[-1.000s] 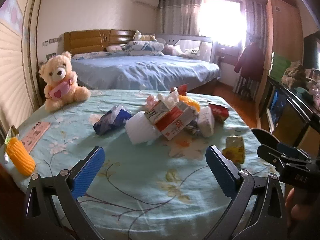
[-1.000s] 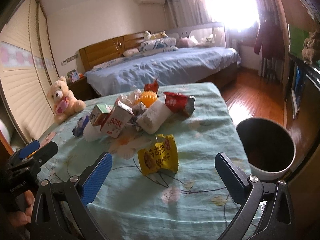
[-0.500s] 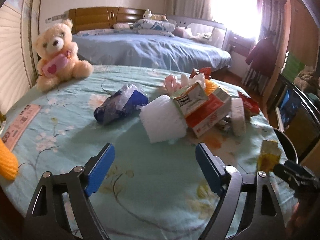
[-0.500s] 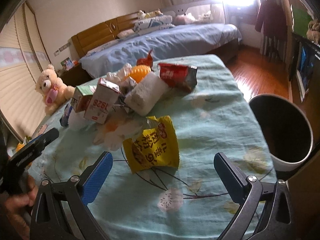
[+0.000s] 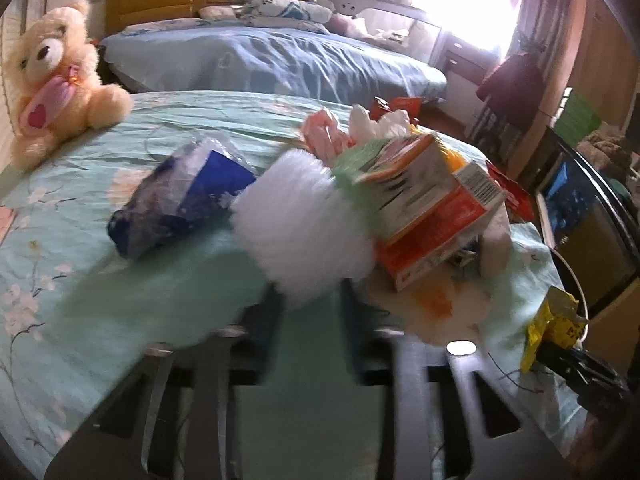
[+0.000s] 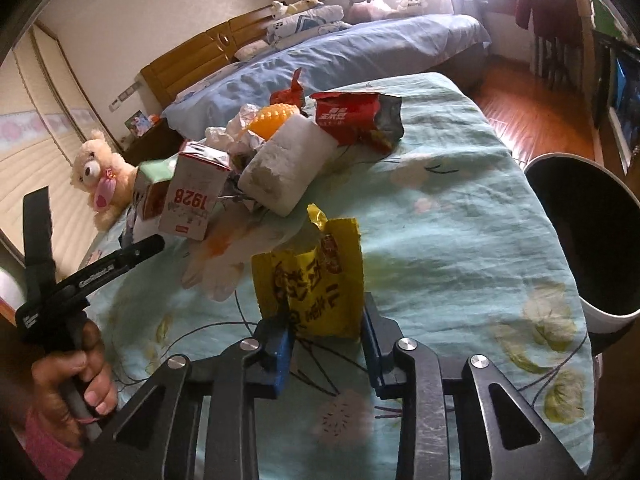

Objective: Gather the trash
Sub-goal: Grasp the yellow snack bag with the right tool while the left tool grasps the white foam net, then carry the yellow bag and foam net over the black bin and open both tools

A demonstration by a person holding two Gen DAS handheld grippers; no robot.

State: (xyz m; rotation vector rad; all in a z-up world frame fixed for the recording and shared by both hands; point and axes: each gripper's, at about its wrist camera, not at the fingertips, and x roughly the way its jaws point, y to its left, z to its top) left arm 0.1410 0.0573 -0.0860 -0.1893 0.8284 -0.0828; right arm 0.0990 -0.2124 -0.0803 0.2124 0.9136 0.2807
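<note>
Yellow snack packet [image 6: 316,280] gripped by right gripper [image 6: 326,350], white foam piece [image 5: 304,224] pinched in blurred left gripper [image 5: 310,320], bin [image 6: 592,236] far right.

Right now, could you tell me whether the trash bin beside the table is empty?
Cannot tell. The trash bin stands open-topped, but its interior is dark and nothing inside can be made out.

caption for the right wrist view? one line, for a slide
Right gripper closed around a yellow snack wrapper on the floral tablecloth, trash pile behind, bin at right.
</note>
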